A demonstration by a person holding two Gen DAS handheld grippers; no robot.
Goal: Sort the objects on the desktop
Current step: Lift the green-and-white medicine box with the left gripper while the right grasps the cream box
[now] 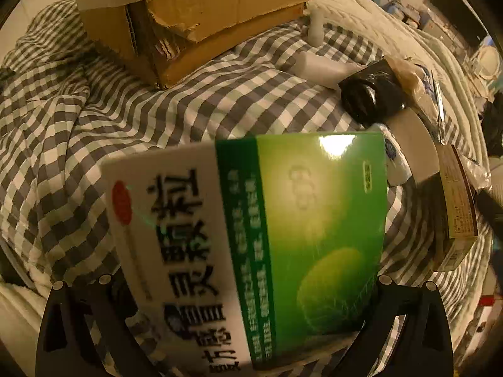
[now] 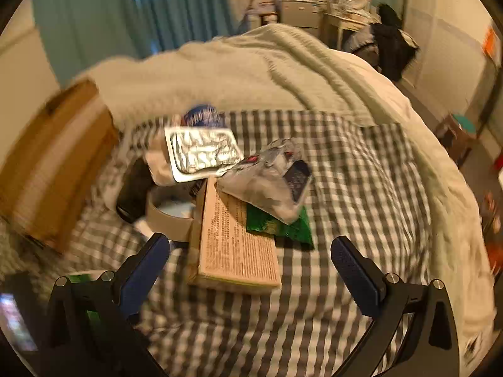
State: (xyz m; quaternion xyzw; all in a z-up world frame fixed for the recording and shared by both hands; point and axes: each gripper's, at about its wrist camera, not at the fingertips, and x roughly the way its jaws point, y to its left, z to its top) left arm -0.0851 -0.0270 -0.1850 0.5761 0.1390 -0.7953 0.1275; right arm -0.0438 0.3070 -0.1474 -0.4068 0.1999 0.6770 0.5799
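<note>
My left gripper (image 1: 248, 282) is shut on a green and white medicine box (image 1: 251, 245) and holds it above the checked bedspread (image 1: 94, 125). A brown cardboard box (image 1: 195, 22) stands open beyond it. My right gripper (image 2: 250, 251) is open and empty, its blue pads (image 2: 355, 279) either side of the near end of a tan box (image 2: 232, 245) lying on the bedspread, not touching it. A silver blister pack (image 2: 202, 154), a crumpled silver packet (image 2: 267, 185) and a green packet (image 2: 283, 226) lie behind the tan box.
A black pouch (image 1: 371, 94), a white tape roll (image 1: 415, 144) and white bottles (image 1: 317, 66) lie to the right in the left wrist view. A cream blanket (image 2: 267, 72) covers the far bed. The cardboard box also shows in the right wrist view (image 2: 50, 163), at the left.
</note>
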